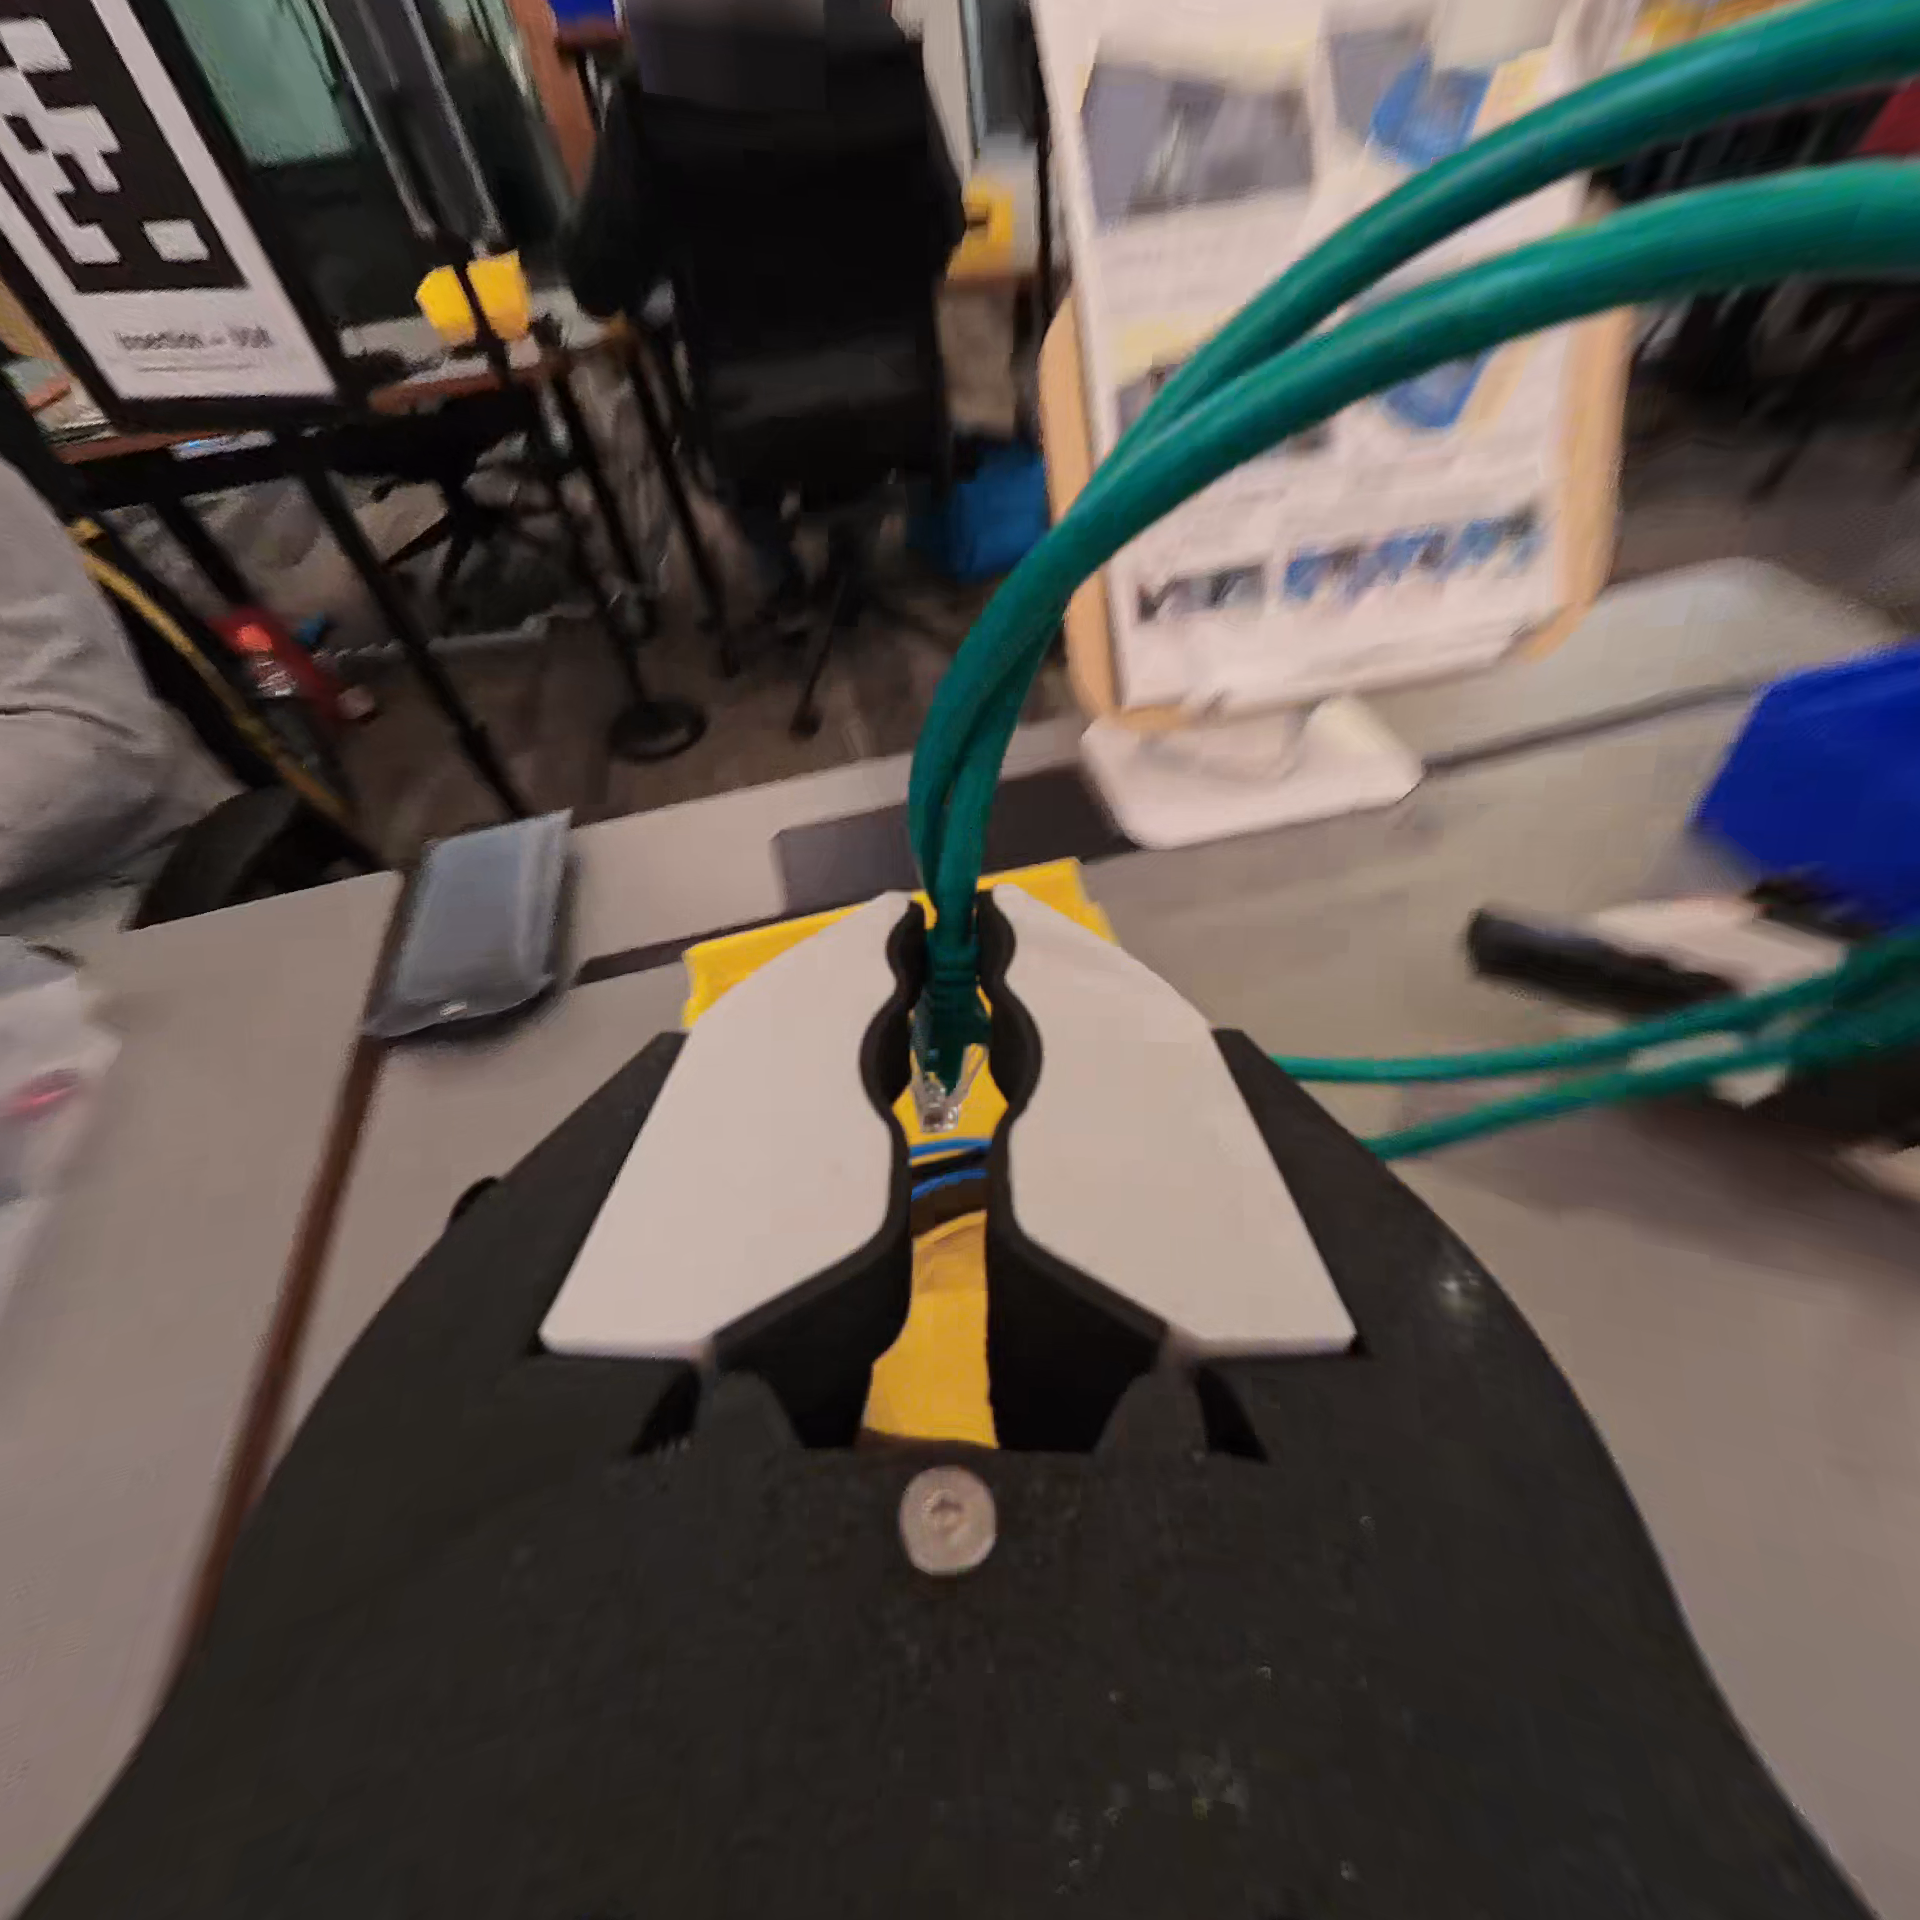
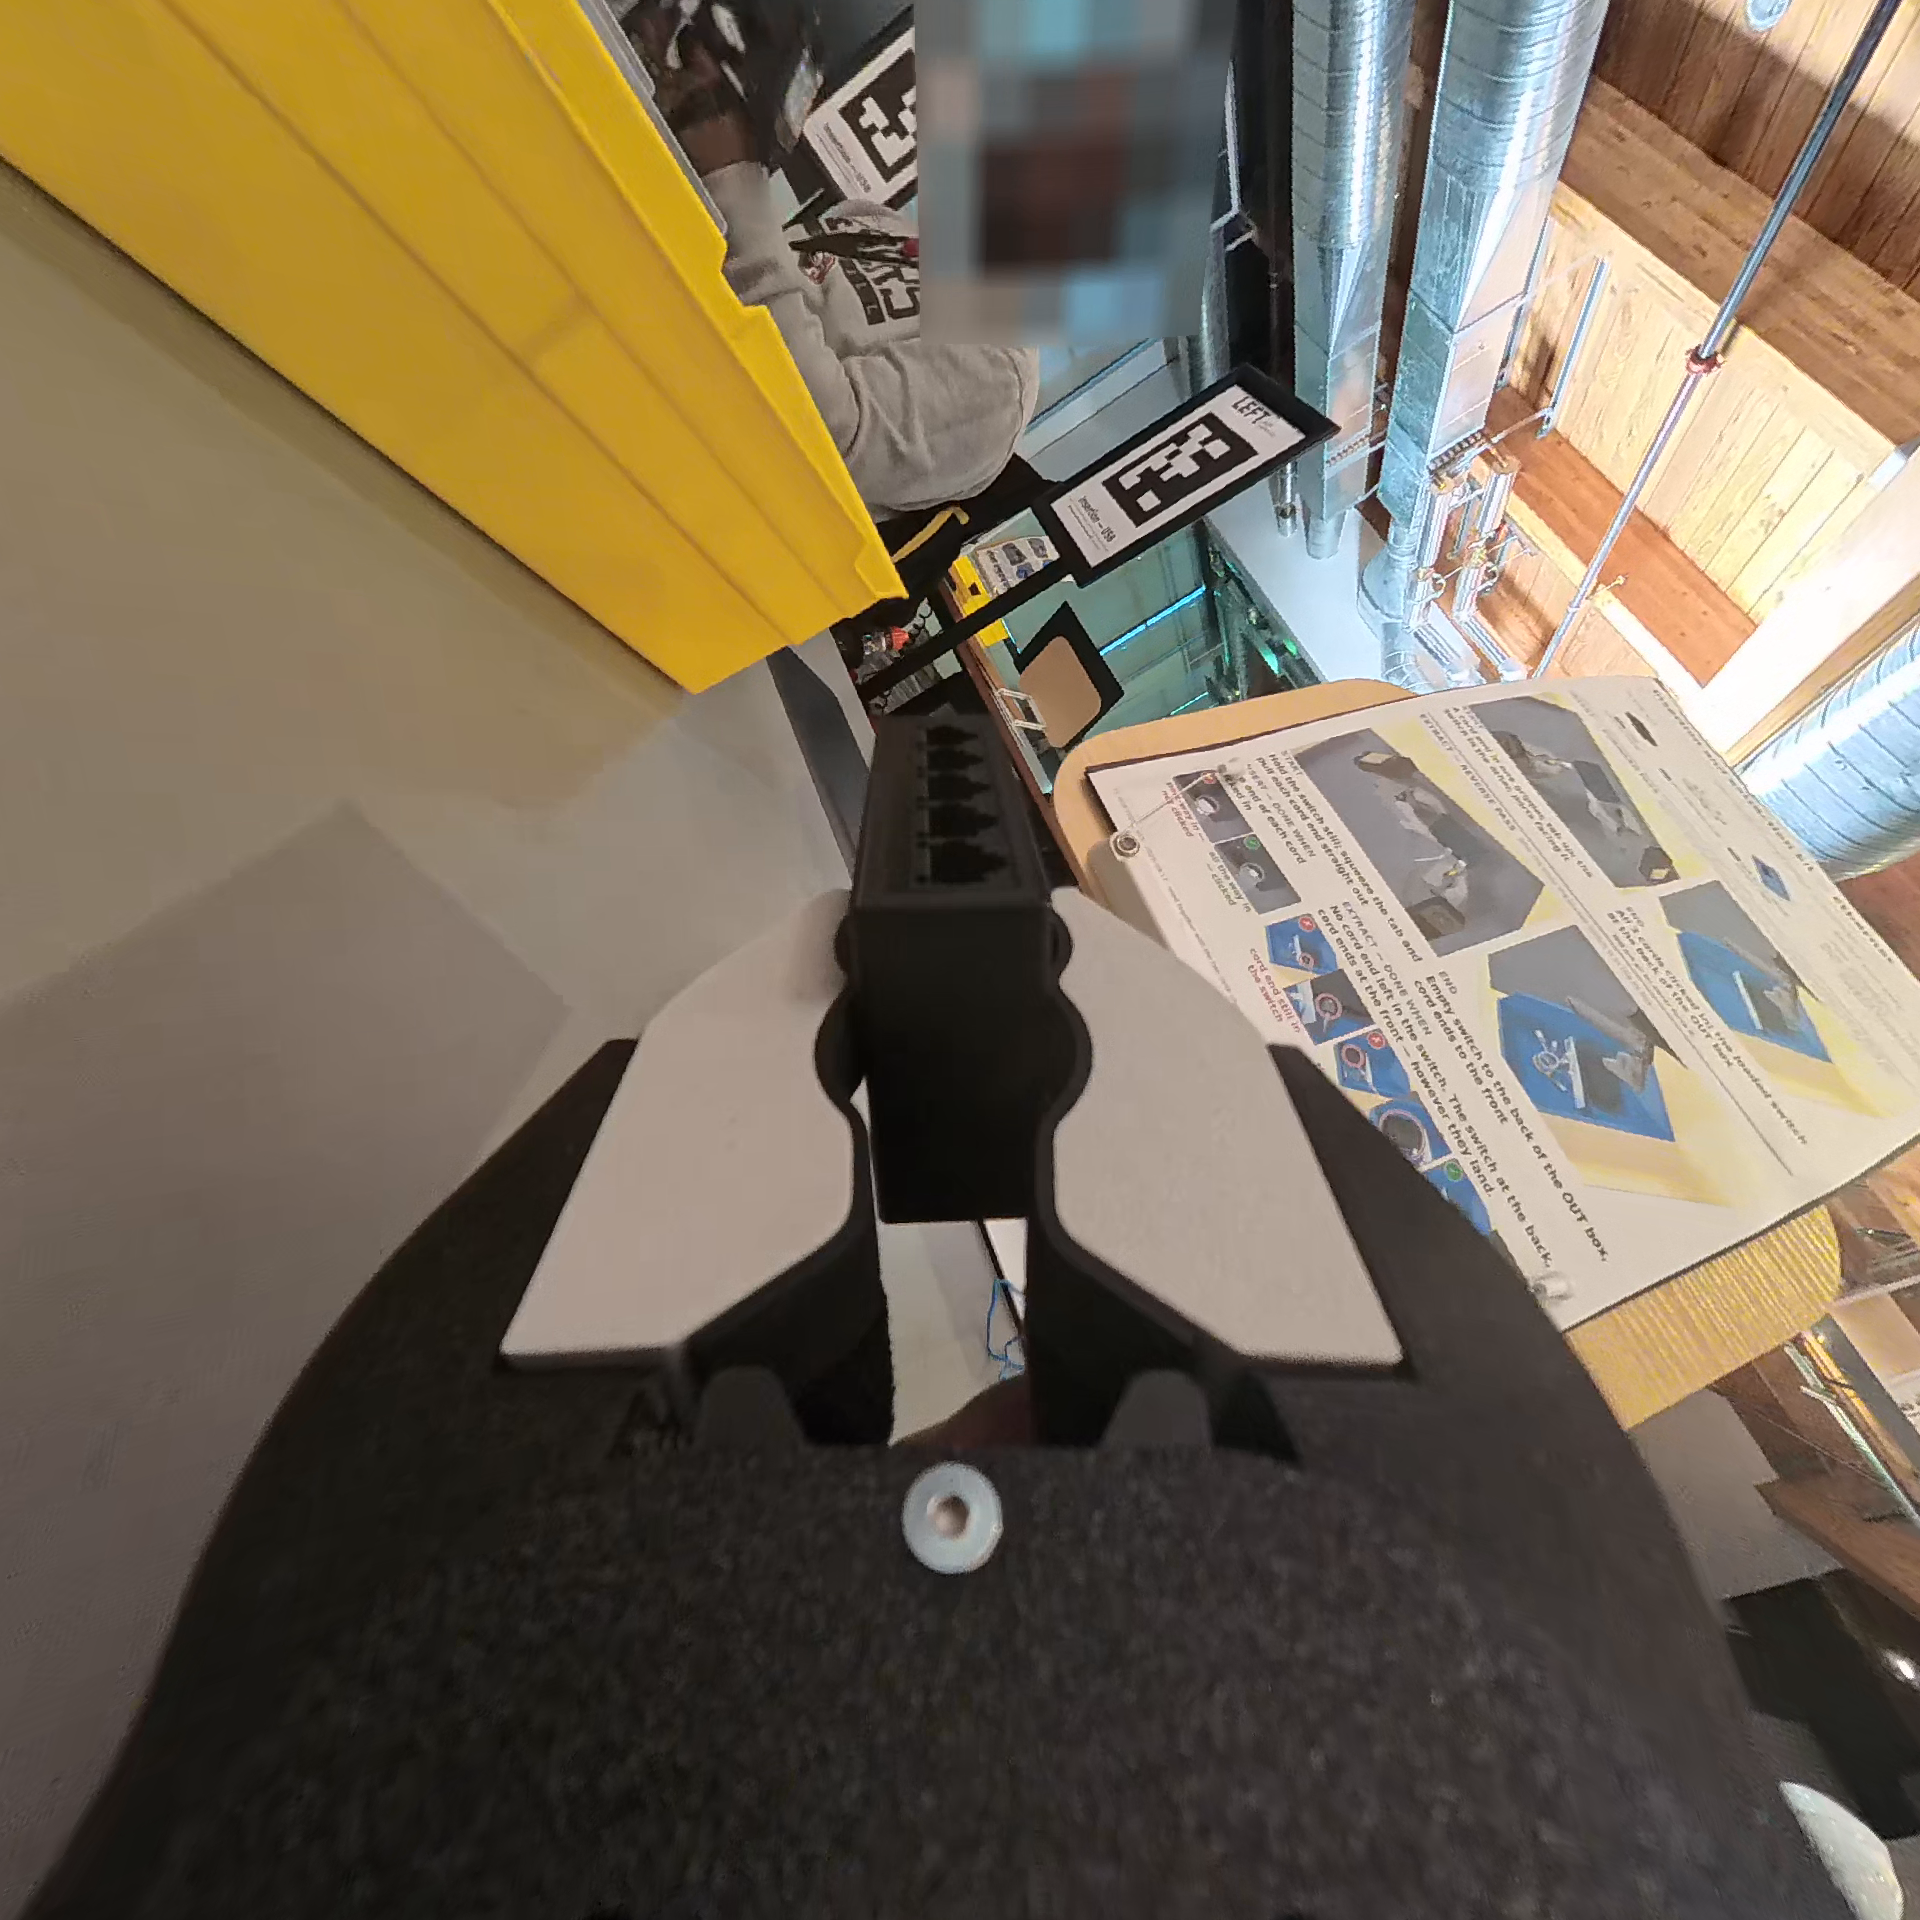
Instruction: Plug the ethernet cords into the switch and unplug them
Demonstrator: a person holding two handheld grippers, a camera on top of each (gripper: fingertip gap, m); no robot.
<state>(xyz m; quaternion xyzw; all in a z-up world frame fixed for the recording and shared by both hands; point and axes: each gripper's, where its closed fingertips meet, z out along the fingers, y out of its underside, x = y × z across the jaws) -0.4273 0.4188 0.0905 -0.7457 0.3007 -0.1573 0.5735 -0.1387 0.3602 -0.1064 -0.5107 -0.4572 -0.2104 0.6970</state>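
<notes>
In the left wrist view my left gripper [image 1: 951,935] is shut on a green ethernet cord [image 1: 1195,436] just behind its clear plug [image 1: 940,1091]. The plug points back toward the camera between the fingers. Two green strands arc up and away to the right. More green cord [image 1: 1507,1065] runs along the table toward a blurred black and white shape [image 1: 1662,966] at the right edge. In the right wrist view my right gripper [image 2: 954,925] is shut on a black switch [image 2: 956,1060]. The switch's row of ports [image 2: 961,821] is empty.
A yellow bin lies under the left gripper [image 1: 727,966] and fills the upper left of the right wrist view [image 2: 416,312]. A dark flat pouch [image 1: 478,935] lies on the grey table [image 1: 1455,1403]. A blue bin [image 1: 1829,769] and an instruction board [image 2: 1455,987] stand to the right.
</notes>
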